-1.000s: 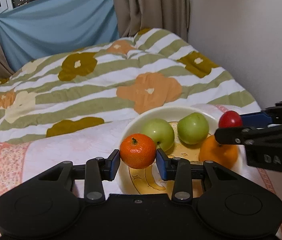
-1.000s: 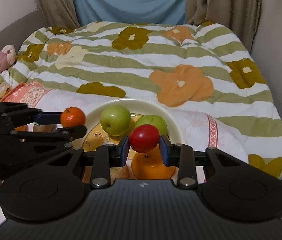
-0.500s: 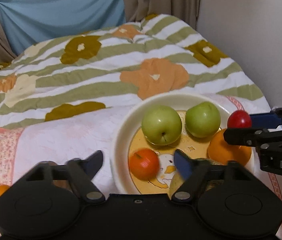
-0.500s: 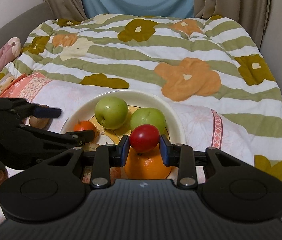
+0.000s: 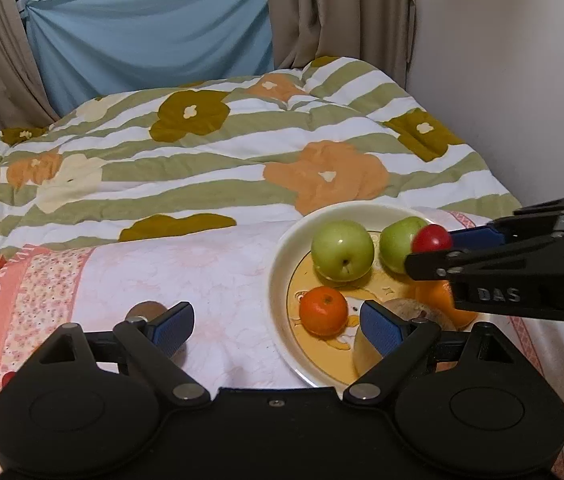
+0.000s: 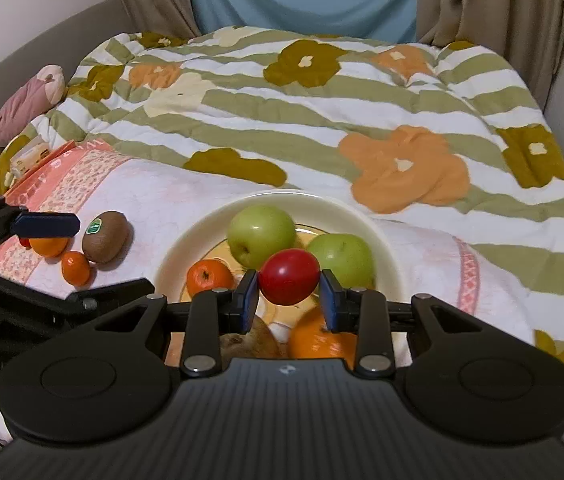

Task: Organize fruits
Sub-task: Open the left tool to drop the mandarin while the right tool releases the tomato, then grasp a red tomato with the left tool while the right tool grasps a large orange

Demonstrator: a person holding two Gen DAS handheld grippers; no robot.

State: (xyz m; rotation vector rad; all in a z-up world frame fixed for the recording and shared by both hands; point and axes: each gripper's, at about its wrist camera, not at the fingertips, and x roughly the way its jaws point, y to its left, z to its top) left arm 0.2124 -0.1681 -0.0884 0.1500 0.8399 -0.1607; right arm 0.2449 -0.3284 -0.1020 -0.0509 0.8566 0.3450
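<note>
A cream plate on the bed holds two green apples, an orange and a small mandarin. My left gripper hovers at the plate's left rim. Its jaws are opening wide and grip nothing; the mandarin lies on the plate, free of the pads. My right gripper is shut on a red tomato and holds it above the plate, over the orange and in front of the right apple.
Left of the plate, on the pink-patterned cloth, lie a kiwi, a small mandarin and an orange. A brown fruit sits at the plate's near edge. A flowered quilt covers the bed behind; a wall runs along the right.
My left gripper let go of the mandarin, which now rests on the plate, and its jaws spread wide as it drew back and to the left. The right gripper still holds the tomato.
</note>
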